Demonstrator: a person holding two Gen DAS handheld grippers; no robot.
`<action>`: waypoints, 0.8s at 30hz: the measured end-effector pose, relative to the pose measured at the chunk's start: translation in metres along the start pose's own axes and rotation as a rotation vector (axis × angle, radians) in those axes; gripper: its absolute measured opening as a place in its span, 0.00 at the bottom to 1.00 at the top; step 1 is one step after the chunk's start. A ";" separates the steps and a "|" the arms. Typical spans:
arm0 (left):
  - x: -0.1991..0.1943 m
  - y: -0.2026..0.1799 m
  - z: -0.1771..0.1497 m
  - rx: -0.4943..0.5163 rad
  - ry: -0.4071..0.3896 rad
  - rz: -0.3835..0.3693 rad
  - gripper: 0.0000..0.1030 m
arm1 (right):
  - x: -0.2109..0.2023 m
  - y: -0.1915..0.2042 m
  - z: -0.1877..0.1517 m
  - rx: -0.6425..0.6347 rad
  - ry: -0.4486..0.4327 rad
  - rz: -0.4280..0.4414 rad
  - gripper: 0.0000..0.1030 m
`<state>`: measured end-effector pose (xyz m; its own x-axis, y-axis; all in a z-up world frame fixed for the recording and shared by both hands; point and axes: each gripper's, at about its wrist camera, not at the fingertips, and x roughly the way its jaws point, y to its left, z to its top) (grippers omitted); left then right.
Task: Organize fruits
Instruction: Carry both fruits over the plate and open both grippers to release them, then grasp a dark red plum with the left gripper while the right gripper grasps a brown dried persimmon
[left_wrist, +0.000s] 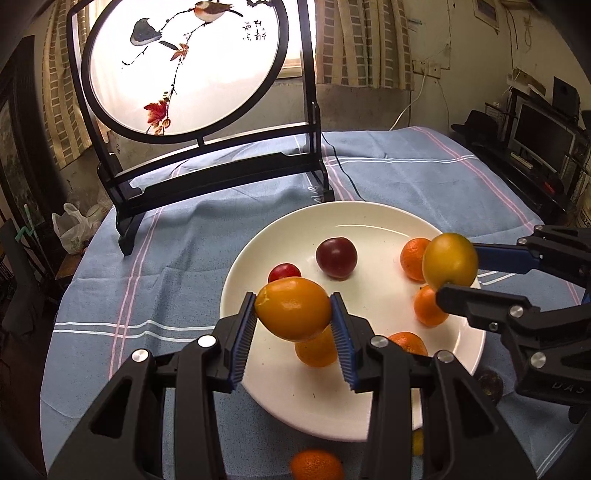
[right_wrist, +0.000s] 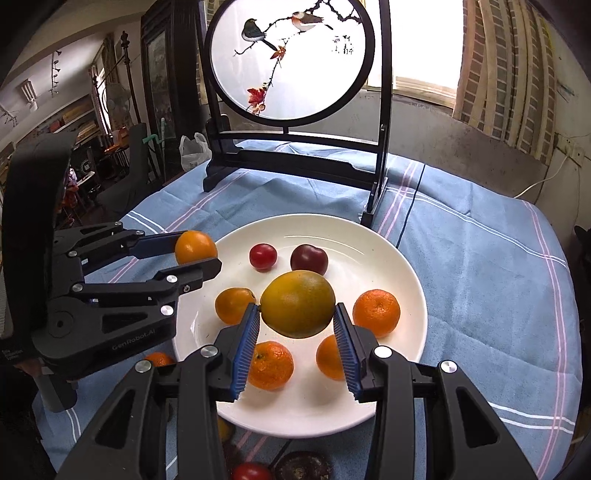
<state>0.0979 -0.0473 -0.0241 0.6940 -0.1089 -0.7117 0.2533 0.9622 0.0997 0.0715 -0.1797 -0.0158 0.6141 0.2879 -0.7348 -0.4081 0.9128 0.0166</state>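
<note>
Left gripper (left_wrist: 293, 317) was closed on an orange fruit (left_wrist: 293, 309) at lower centre of left wrist view, above the white plate (left_wrist: 258, 384). Right gripper (right_wrist: 297, 319) clamped a yellow-green fruit (right_wrist: 297, 303), centre of right wrist view, over plate w/ tangerines (right_wrist: 376, 313) and two red plums (right_wrist: 308, 259).

Blue striped tablecloth (left_wrist: 207, 236) covers table. Round bird-painted screen (left_wrist: 184, 62) on black stand, far left. White plastic bag (left_wrist: 72, 230) beyond left edge. Monitor (left_wrist: 543, 134) far right.
</note>
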 end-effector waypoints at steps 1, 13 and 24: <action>0.003 -0.002 0.000 0.003 0.008 0.001 0.38 | 0.005 -0.001 0.002 0.005 0.011 -0.003 0.40; 0.012 0.000 -0.003 0.012 0.044 0.005 0.46 | 0.005 -0.005 -0.001 0.033 0.022 -0.021 0.46; -0.078 0.022 -0.084 0.095 -0.008 -0.072 0.65 | -0.065 0.062 -0.128 -0.091 0.093 0.087 0.60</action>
<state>-0.0072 0.0034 -0.0249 0.6771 -0.1793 -0.7137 0.3654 0.9238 0.1146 -0.0800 -0.1793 -0.0531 0.5102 0.3324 -0.7932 -0.5187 0.8546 0.0244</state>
